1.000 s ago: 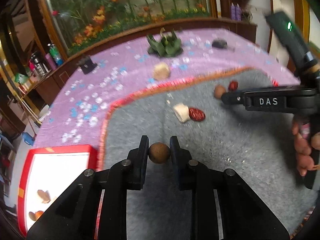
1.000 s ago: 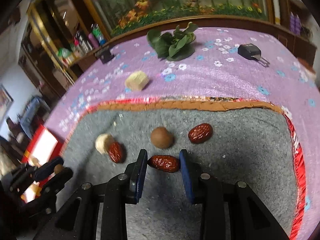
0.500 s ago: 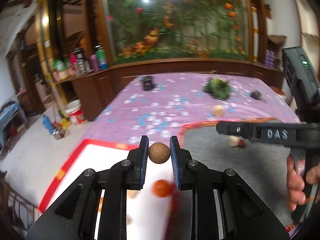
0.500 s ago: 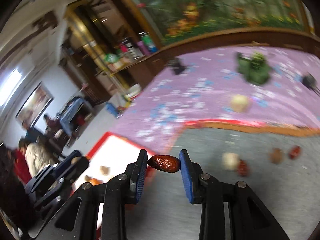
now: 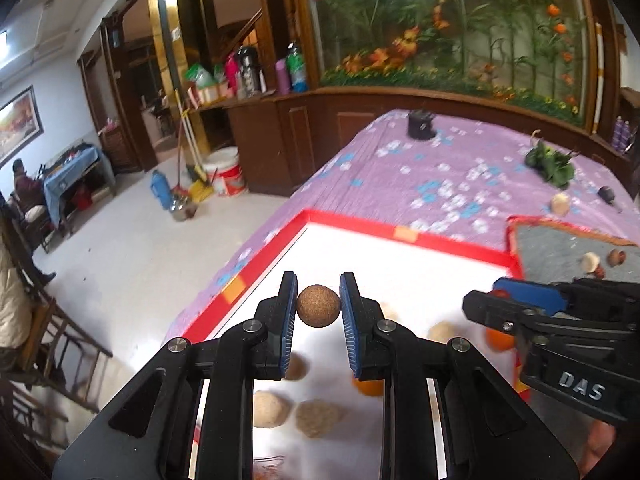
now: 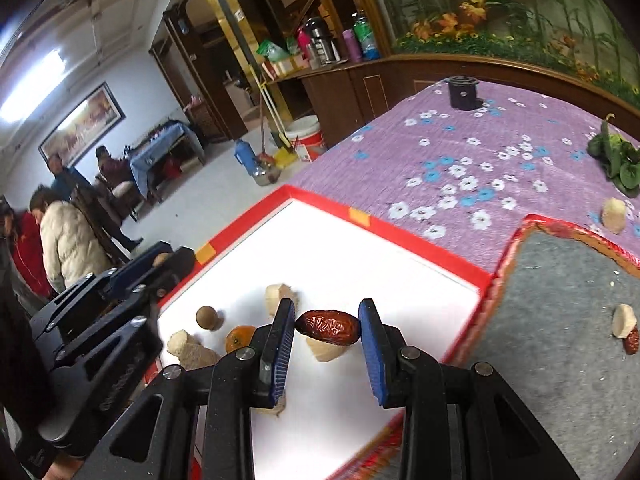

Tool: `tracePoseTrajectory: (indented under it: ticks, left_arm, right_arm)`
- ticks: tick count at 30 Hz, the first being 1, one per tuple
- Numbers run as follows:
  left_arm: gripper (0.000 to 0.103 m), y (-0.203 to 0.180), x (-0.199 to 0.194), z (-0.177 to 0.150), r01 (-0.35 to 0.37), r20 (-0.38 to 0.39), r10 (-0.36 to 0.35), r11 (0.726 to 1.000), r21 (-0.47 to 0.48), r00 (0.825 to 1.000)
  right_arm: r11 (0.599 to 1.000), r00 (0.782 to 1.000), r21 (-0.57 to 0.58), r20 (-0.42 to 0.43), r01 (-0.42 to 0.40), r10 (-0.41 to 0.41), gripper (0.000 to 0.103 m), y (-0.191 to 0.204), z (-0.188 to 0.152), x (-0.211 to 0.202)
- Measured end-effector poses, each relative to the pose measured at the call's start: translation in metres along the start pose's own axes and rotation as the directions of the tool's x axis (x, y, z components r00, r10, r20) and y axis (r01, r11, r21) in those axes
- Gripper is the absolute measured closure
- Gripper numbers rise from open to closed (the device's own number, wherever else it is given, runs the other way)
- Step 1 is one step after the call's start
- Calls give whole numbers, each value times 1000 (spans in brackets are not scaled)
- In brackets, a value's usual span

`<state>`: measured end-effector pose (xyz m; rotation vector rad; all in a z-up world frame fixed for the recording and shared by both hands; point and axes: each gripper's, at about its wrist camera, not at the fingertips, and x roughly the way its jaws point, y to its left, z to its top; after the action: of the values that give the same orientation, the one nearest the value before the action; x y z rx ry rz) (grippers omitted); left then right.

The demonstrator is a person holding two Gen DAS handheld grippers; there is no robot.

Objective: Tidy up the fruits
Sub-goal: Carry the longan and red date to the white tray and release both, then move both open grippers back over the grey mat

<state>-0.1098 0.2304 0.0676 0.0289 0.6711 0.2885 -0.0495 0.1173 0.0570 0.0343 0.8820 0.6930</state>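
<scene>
Holding: white tray (image 6: 384, 236) | contents: orange (image 6: 239, 337), pale chunks (image 6: 188, 347), brown ball (image 6: 206, 316)

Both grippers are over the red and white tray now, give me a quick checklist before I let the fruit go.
1. Left gripper shut on the brown round fruit: ok.
2. Right gripper shut on the red date: ok.
3. Both grippers above the tray, inside its red rim: ok.
4. Bare white floor below each fruit: not ok, an orange and pale pieces lie close under both.
5. Grippers apart from each other: ok, a gap shows in both views.
6. Drop height above the tray: cannot tell.
</scene>
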Motion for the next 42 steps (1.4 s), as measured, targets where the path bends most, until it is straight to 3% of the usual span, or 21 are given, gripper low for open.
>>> tracePoseTrajectory:
  ticks: [11,16,18,20,22,24,34,42]
  left_arm:
    - [82,14,27,-20,-38,-85,35,999,-25,996]
    - [81,17,30,-24,-63,-109,60,998,-20,992]
    - [81,17,30,-23,-86,-123,84,996,-10,989]
    - [78,17,25,-22,-86,-113,83,996,-17,990]
    - [58,19,20,-20,-72,-100,69,997,-33,993]
    - [49,20,13,-18,-62,-73,58,997,-47,996]
    - [49,0,0,-10,-46,-45,46,999,1,998]
    - [49,-27,-12,0,-20,-23,21,999,50,1000]
  right_arm:
    - [999,998,-35,-60,33,-35,71,10,-6,24]
    - [1000,995,-22,-99,13,-16,71,12,-8,28]
    - [1000,995,-12,-104,-2,0,67,11,-7,25]
    - [1000,997,-2,-78,-8,8,64,8,-4,17]
    - [1000,999,6,-47,-6,6,62,5,-2,7]
    - [999,999,28,-27,-20,21,62,-2,1,-2]
    - [992,999,129,48,-1,-6,62,-42,7,-42]
    - [972,990,232,126,28,-59,61,-98,12,-88]
